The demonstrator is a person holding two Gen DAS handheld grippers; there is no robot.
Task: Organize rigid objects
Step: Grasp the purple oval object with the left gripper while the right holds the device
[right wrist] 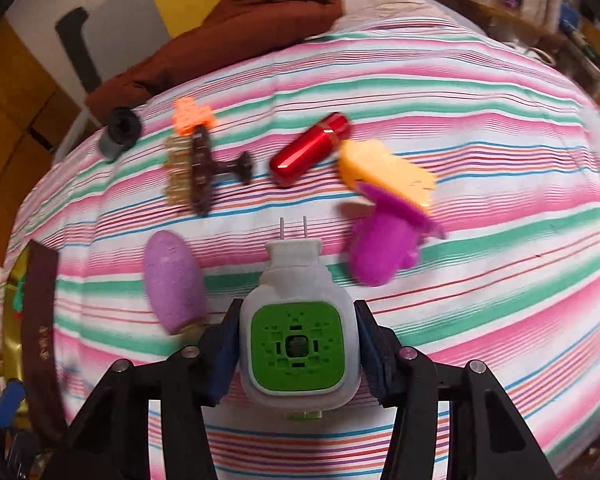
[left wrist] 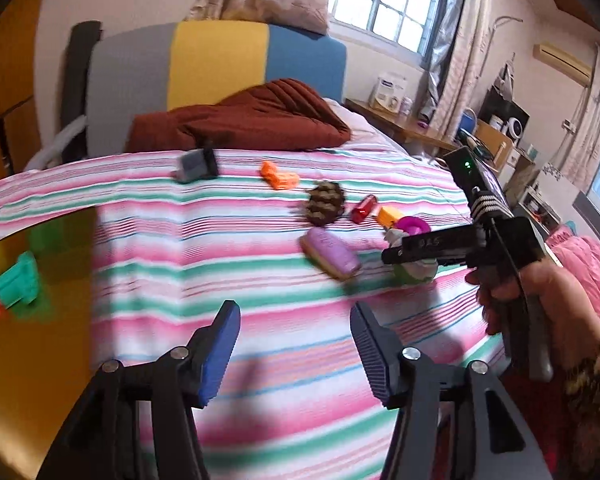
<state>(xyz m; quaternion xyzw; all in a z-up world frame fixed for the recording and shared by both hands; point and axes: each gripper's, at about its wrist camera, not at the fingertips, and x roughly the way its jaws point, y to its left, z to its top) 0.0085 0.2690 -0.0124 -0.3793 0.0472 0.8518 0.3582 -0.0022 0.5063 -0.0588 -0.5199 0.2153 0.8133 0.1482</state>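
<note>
The right gripper (right wrist: 298,354) is clamped on a white plug-in device with a green face (right wrist: 298,344), its two prongs pointing away, above the striped bed (right wrist: 480,92). The left gripper (left wrist: 296,344) is released, nothing between its pads. Loose on the bed: a purple oval piece (right wrist: 172,280), a red capsule (right wrist: 310,148), a magenta toy (right wrist: 380,248), a yellow piece (right wrist: 388,168), a brown pinecone-like piece (left wrist: 325,202), an orange block (left wrist: 278,176). At the left edge is a blurred yellow container (left wrist: 40,320); a teal object (left wrist: 18,284) appears inside, contents otherwise unclear.

No legible txt; faint marks on right hand-held gripper (left wrist: 410,268) body can't be read.
</note>
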